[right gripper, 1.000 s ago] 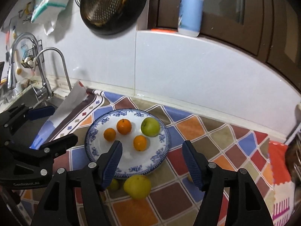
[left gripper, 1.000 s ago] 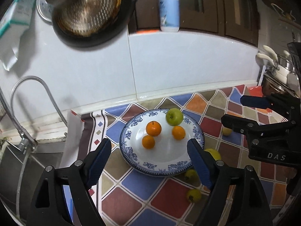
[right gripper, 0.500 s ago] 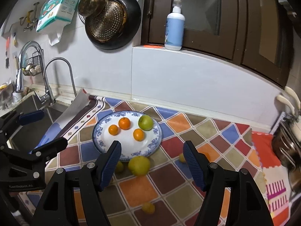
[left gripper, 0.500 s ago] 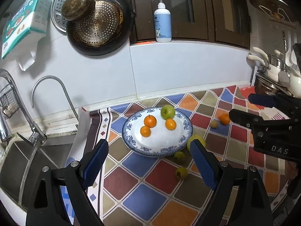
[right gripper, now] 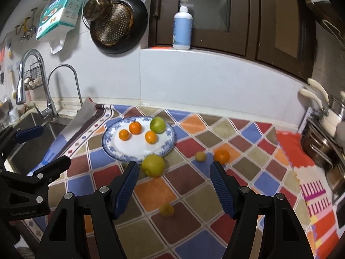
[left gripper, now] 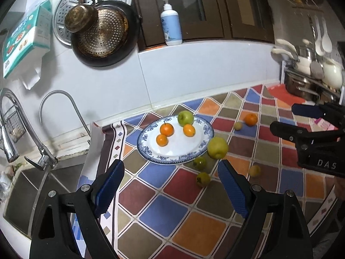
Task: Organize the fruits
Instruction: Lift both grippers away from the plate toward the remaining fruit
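Both grippers hold their jaws wide and empty. The yellow-green apple (right gripper: 152,165) lies at eleven o'clock, just beyond the right gripper (right gripper: 173,184), touching the plate (right gripper: 112,149) rim. The left gripper (left gripper: 170,186) hangs farther back over the worktop (left gripper: 163,213), so the right looks nearer.

Both wrist views above counter, sharing plate (left gripper: 172,151)

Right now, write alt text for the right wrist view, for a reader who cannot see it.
A blue-rimmed plate on a colourful checked counter holds three oranges and a green apple. A yellow apple, another orange and two small fruits lie off the plate. The open right gripper hovers in front.
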